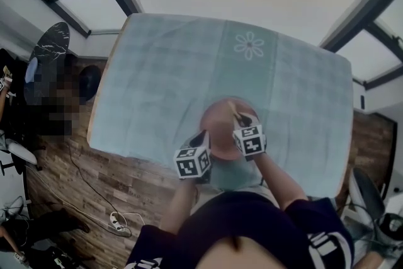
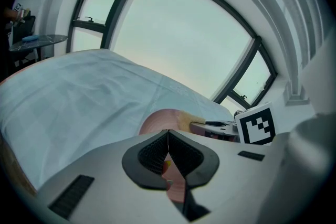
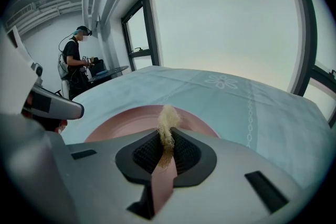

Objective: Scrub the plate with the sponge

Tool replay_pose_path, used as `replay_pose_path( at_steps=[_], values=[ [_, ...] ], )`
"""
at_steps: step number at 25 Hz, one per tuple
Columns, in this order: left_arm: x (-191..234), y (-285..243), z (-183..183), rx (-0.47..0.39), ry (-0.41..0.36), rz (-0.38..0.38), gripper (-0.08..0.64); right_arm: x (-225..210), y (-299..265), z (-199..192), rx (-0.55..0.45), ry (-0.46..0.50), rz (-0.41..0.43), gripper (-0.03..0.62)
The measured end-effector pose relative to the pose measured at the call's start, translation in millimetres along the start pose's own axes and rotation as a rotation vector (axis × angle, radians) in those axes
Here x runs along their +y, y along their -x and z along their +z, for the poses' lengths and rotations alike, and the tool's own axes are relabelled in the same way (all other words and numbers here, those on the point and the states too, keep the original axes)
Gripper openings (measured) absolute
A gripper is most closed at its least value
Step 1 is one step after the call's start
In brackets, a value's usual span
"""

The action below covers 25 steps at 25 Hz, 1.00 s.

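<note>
A pink plate (image 1: pixel 220 126) lies on the light blue tablecloth (image 1: pixel 164 79), close to the table's near edge. My left gripper (image 1: pixel 203 137) comes in from the plate's left, its jaws closed over the plate's rim (image 2: pixel 160 120). My right gripper (image 1: pixel 238 118) hovers over the right half of the plate, shut on a tan sponge (image 1: pixel 234 111). In the right gripper view the sponge (image 3: pixel 168 122) sticks up, pinched thin between the pads, with the plate (image 3: pixel 123 119) just beyond. The left gripper view shows the sponge (image 2: pixel 186 122) resting on the plate's far side.
A flower pattern (image 1: pixel 249 45) marks the cloth at the far side. A dark round side table (image 1: pixel 50 41) stands to the left, and cables (image 1: pixel 116 218) trail over the wooden floor. A person (image 3: pixel 76 60) stands far back by the windows.
</note>
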State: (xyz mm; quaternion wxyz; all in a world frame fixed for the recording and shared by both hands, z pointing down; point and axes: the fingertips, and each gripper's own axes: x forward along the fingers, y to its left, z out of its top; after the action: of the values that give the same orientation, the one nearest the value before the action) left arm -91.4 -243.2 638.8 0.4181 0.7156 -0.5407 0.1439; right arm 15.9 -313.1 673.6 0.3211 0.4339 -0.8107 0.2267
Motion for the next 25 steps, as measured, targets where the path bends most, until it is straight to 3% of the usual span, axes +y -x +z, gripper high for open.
replay_pose_path(
  at_steps=[25],
  values=[
    [4.6, 13.3, -9.9, 0.012, 0.01, -0.007, 0.009, 47.8, -18.5, -14.4, 0.097, 0.086, 0.111, 0.036]
  ],
)
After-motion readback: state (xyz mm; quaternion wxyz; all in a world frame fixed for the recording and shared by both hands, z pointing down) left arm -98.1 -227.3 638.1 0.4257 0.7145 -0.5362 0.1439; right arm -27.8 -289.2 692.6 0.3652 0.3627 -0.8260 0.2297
